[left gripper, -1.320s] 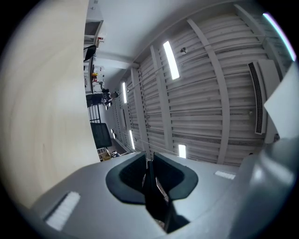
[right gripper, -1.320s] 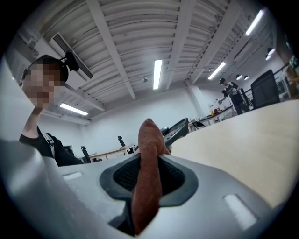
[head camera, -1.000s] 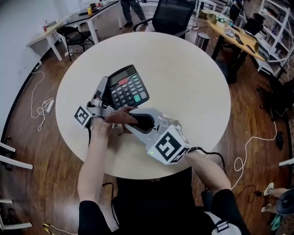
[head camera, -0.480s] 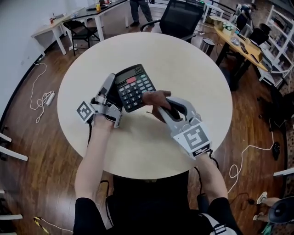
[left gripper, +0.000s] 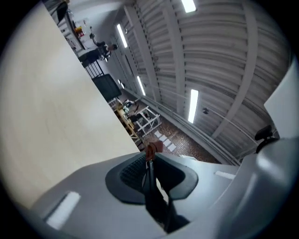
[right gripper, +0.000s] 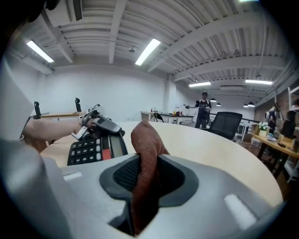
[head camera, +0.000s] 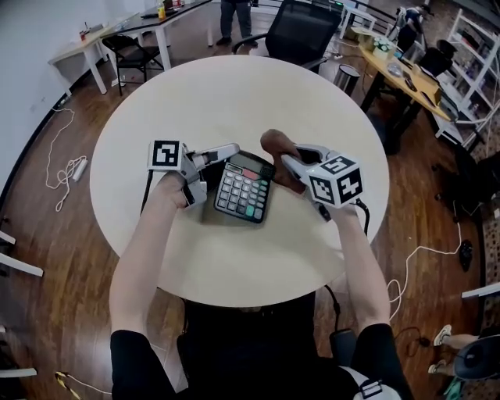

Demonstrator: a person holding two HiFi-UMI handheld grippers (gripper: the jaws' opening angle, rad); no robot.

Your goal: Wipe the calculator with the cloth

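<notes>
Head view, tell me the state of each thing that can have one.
left tongs: shut on the calculator's display-end edge.
right tongs: shut on the cloth.
calculator: keys facing up, gripped at one edge.
cloth: bunched, clamped, beside the calculator's top corner.

Quick tally: one calculator (head camera: 244,187), one cloth (head camera: 275,148), one left gripper (head camera: 232,150) plus one right gripper (head camera: 287,162), so two, and two marker cubes (head camera: 166,154) (head camera: 337,181), one apiece. One round table (head camera: 234,86), one black chair (head camera: 301,27) behind it, one person (head camera: 232,19) standing further back.
</notes>
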